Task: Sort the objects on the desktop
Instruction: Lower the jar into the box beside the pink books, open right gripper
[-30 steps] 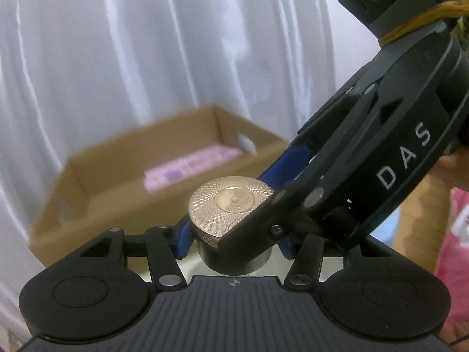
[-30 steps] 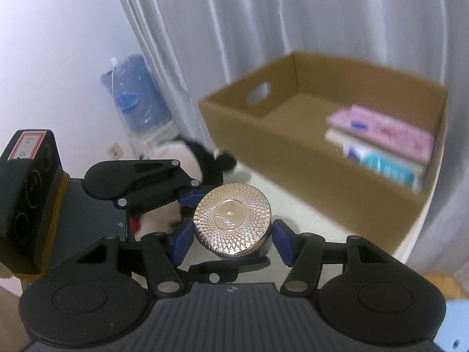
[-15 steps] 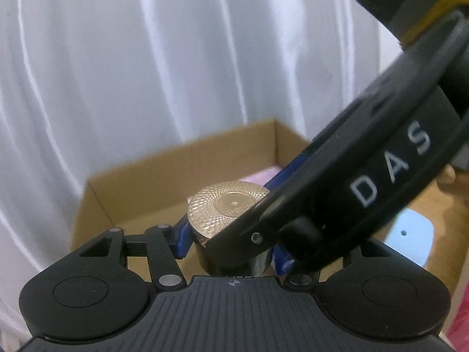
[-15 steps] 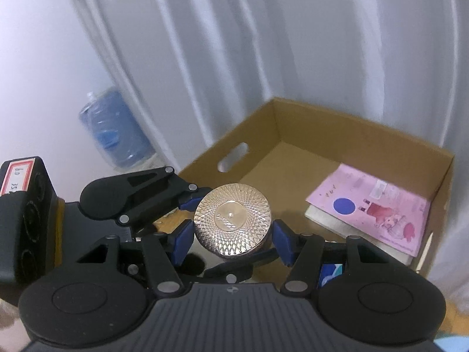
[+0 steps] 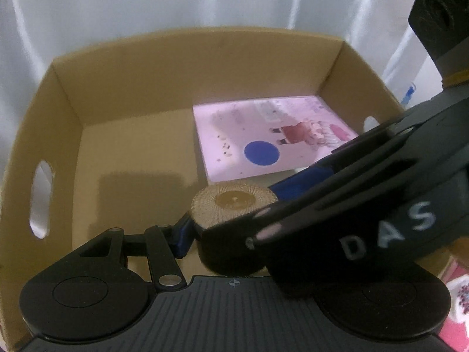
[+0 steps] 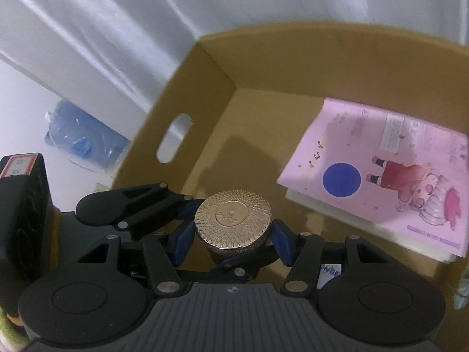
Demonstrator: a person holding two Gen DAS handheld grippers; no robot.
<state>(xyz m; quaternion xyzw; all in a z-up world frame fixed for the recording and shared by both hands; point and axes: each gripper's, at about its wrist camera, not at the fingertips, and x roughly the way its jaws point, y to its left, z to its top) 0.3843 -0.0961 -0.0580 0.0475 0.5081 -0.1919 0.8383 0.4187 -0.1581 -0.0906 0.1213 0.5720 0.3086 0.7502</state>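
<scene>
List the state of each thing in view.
Jar: upright, lid on, held over the box.
Left tongs: shut on the jar.
Right tongs: shut on the jar.
Box: open-topped.
Pink booklet: lying flat on a stack in the box.

A cardboard box [image 6: 263,58] holds a pink booklet [image 6: 381,170] atop white books.

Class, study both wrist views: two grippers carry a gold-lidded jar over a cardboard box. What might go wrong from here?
1. Both the left gripper and the right gripper clamp the jar; if one opens first, it may tip.
2. Released above the box floor, the jar could drop and roll.
3. It may land on the pink book nearby.
</scene>
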